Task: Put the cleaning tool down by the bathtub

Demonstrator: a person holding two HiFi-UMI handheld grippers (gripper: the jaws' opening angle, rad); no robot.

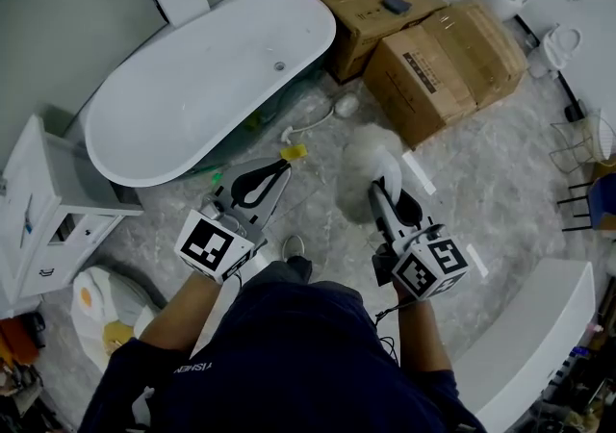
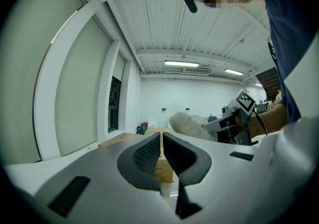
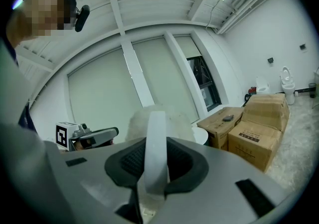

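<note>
The white oval bathtub [image 1: 207,85] stands at the upper left of the head view. My right gripper [image 1: 385,192] is shut on the white handle [image 3: 155,153] of the cleaning tool. Its fluffy white head [image 1: 371,154] hangs over the marble floor to the right of the tub, and it also shows in the left gripper view [image 2: 187,124]. My left gripper [image 1: 279,169] hovers just off the tub's near end. Its jaws are shut with nothing between them [image 2: 161,141]. The two grippers are side by side, about a hand's width apart.
Two cardboard boxes [image 1: 448,65] [image 1: 371,3] sit past the tub's right end. A white cabinet [image 1: 48,210] stands at the left. A small yellow item [image 1: 294,152] lies on the floor by the tub. A white ledge [image 1: 539,335] runs along the lower right, and a wire rack [image 1: 577,147] is at the right edge.
</note>
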